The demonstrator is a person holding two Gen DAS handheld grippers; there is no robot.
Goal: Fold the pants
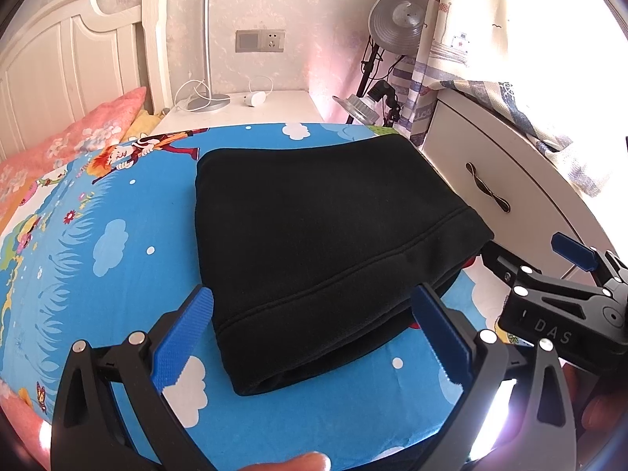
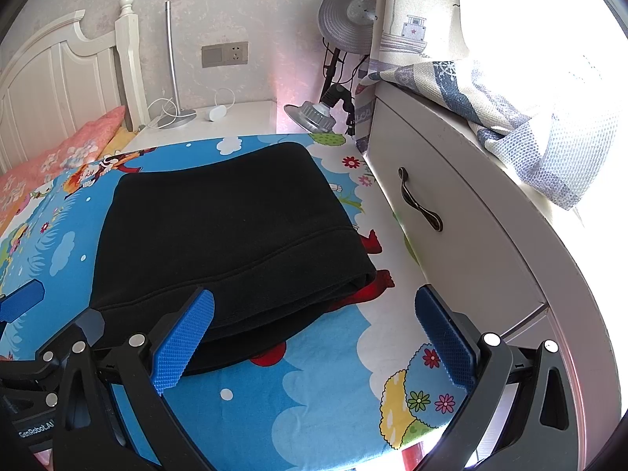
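Observation:
Black pants (image 1: pixel 314 227) lie folded into a thick rectangle on the cartoon-print bed sheet (image 1: pixel 117 235), with the hemmed band toward me. My left gripper (image 1: pixel 314 337) is open just in front of the near edge of the fold, nothing between its blue pads. My right gripper (image 2: pixel 314 337) is also open, off the pants' (image 2: pixel 219 227) near right corner, its left pad over the fabric edge and holding nothing. The right gripper also shows at the right of the left wrist view (image 1: pixel 565 274), beside the pants' right corner.
A white drawer unit (image 2: pixel 451 212) with a dark handle stands close along the bed's right side, a patterned curtain (image 2: pixel 510 117) draped over it. A nightstand (image 1: pixel 243 106) with a lamp base and cable is behind the bed. Pink pillows (image 1: pixel 59 145) lie far left.

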